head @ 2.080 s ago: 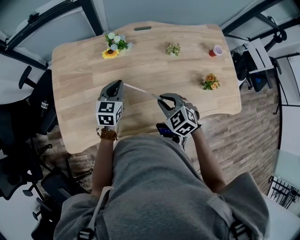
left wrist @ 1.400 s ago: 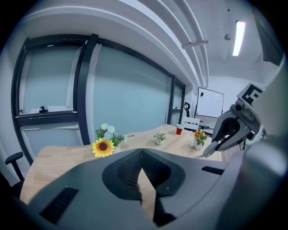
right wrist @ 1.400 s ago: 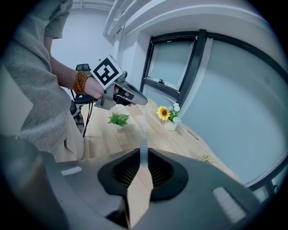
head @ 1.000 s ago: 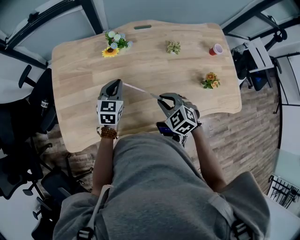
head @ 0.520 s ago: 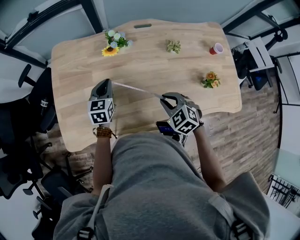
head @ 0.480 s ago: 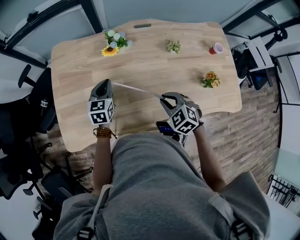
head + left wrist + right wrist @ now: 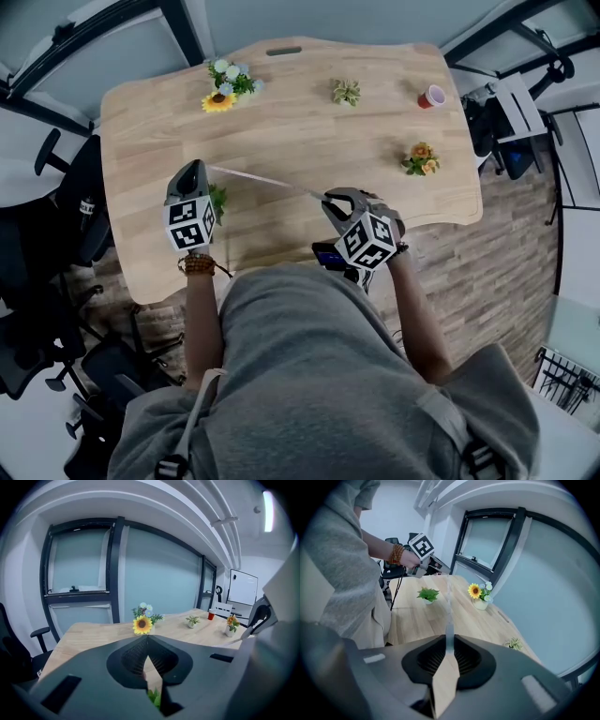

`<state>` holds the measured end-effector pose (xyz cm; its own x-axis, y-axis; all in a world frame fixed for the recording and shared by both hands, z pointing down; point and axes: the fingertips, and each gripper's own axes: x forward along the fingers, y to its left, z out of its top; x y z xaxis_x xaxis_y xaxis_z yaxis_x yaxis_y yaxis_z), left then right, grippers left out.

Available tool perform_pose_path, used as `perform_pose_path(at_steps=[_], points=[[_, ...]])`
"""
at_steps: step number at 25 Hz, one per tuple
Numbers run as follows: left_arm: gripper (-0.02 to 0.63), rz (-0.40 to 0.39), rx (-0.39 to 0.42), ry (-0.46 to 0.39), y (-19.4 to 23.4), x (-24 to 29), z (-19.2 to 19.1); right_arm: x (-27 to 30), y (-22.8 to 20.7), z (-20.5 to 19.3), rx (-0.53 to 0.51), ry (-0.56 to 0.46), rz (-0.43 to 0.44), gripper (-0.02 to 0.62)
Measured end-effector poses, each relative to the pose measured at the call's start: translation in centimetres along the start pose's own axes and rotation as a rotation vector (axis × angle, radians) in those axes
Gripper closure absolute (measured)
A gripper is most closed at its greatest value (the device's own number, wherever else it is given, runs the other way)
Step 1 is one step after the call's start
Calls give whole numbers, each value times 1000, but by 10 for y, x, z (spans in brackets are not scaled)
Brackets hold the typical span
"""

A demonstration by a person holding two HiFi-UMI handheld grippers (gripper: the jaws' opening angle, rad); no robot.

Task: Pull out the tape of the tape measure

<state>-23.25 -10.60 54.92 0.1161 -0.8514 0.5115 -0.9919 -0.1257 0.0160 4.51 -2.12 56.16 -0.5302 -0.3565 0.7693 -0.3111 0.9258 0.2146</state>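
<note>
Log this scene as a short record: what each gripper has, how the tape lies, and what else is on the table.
left gripper: jaws shut on the end of the tape
right gripper: jaws closed on the tape measure, its case mostly hidden
tape state: drawn out, stretched between the two grippers above the table
other items: sunflower bouquet, small green plant beside the left gripper, potted succulent, red cup, pot of orange flowers

Two claws (image 7: 192, 167) (image 7: 330, 198), four potted plants (image 7: 225, 86) (image 7: 347, 94) (image 7: 421, 162) (image 7: 217, 199), one cup (image 7: 432, 97)
</note>
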Motion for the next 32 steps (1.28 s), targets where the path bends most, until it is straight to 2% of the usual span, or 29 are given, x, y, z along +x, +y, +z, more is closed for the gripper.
perform_pose_path(at_steps=[18, 22, 25, 32], points=[[595, 64, 9, 48, 21, 5, -18, -2, 0, -3, -20, 5, 12, 531], [597, 106, -39, 42, 45, 0, -20, -6, -2, -20, -34, 45, 14, 531], [597, 101, -45, 41, 55, -3, -21, -11, -4, -24, -16, 35, 10, 531], [597, 113, -37, 47, 62, -5, -23, -8, -1, -19, -52, 28, 16, 531]])
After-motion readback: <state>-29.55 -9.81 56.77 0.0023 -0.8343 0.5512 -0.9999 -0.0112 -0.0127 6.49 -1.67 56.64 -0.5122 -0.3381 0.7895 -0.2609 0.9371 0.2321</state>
